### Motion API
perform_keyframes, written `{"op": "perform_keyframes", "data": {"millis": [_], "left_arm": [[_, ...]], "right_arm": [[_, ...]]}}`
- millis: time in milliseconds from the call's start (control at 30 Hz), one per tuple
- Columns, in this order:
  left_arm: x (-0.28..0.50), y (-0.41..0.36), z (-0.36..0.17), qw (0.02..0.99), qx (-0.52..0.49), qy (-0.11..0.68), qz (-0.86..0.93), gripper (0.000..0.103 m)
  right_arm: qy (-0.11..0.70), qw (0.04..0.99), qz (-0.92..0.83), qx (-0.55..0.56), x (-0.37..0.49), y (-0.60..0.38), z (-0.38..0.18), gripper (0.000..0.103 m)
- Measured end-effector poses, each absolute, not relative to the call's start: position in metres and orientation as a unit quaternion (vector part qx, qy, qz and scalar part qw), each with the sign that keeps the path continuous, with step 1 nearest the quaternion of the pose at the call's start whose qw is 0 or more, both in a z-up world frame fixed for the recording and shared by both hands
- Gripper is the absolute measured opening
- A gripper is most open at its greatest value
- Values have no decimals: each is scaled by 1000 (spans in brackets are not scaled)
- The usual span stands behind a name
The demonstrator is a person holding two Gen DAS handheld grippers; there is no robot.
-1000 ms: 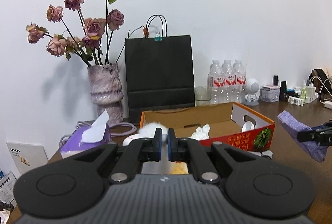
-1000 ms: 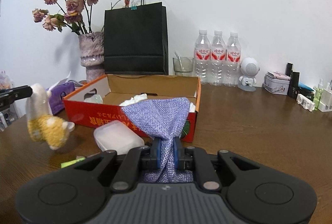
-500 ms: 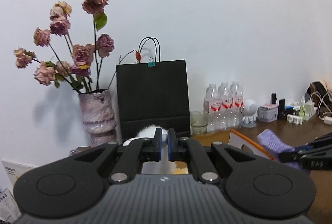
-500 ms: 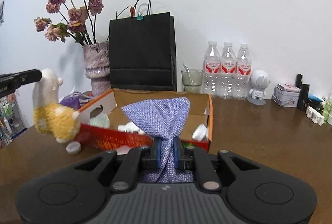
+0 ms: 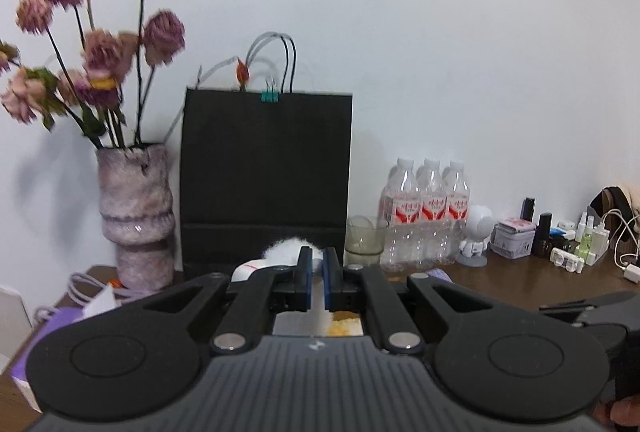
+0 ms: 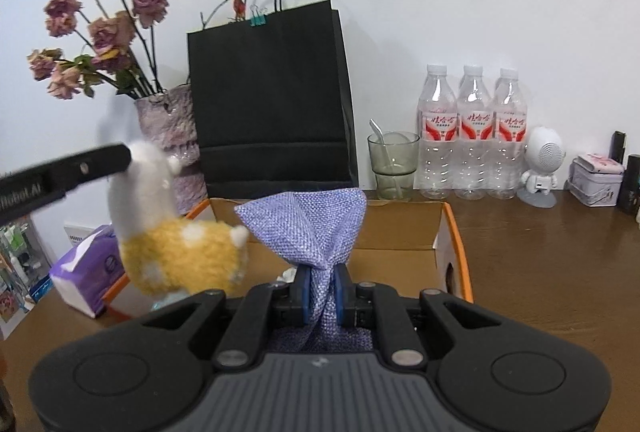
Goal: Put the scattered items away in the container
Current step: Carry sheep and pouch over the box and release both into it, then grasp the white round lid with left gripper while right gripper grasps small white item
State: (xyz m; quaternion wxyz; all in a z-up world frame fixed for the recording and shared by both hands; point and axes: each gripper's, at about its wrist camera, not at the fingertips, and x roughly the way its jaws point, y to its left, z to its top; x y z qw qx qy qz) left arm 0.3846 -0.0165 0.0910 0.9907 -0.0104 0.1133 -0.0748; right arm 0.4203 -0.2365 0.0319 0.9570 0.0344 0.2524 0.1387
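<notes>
1. From the left wrist view we see our left claw (image 5: 316, 282) pressed nearly together on a plush toy (image 5: 288, 250). Only its white fluffy top shows above the fingertips, and a strip of white and yellow below between the arms.
2. Beyond it in this view a black paper bag (image 5: 266, 176) stands against the wall, with a vase (image 5: 136, 216) of dried roses to its left. To the bag's right are a glass (image 5: 364, 238), three water bottles (image 5: 426, 212) and a small white robot figure (image 5: 476, 238).
3. This view does not show the container; the claw's body hides the desk (image 5: 500, 278) in front of us. At the right edge we catch only the dark tip of the other tool.
4. From the right wrist view we see our right claw (image 6: 322, 292) pinching a purple woven pouch (image 6: 308, 220) at its narrow neck. The pouch fans out above the fingertips.
5. This view shows what the other hides: the cardboard box (image 6: 450, 232), orange-edged and open, lies right behind the pouch on the desk. The pouch is held up in front of its opening.
6. Here the plush toy shows whole, white above and yellow below. It hangs from the left claw at the left of the view, over the box's left edge.
7. A purple tissue box (image 6: 86, 272) sits just left of the cardboard box, only partly seen in the left view.
</notes>
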Motion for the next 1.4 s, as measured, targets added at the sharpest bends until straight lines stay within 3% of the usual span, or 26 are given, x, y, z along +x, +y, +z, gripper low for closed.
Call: {"op": "perform_keyframes", "data": {"millis": [100, 133, 167, 200, 233, 267, 500, 1033, 1400], "left_arm": [[399, -18, 81, 988, -16, 131, -79, 8], [404, -18, 77, 986, -21, 142, -83, 9], [408, -17, 72, 984, -29, 153, -83, 20], [412, -16, 67, 983, -35, 165, -78, 59], [414, -15, 61, 981, -38, 177, -64, 84], [415, -15, 57, 982, -37, 180, -44, 101], [414, -5, 55, 982, -23, 186, -16, 103], [413, 3, 58, 980, -33, 194, -8, 103], [372, 43, 68, 983, -27, 184, 12, 103]], "right_arm": [[258, 955, 138, 40, 435, -236, 28, 13], [261, 954, 138, 44, 440, -235, 27, 22], [264, 954, 134, 49, 445, -236, 25, 31], [269, 954, 124, 53, 449, -236, 22, 69], [274, 954, 112, 52, 452, -235, 19, 103], [276, 954, 104, 45, 454, -234, 16, 102], [302, 947, 107, -3, 461, -225, 7, 103], [301, 948, 104, 2, 455, -230, 13, 103], [276, 956, 94, 18, 420, -277, 32, 103]]}}
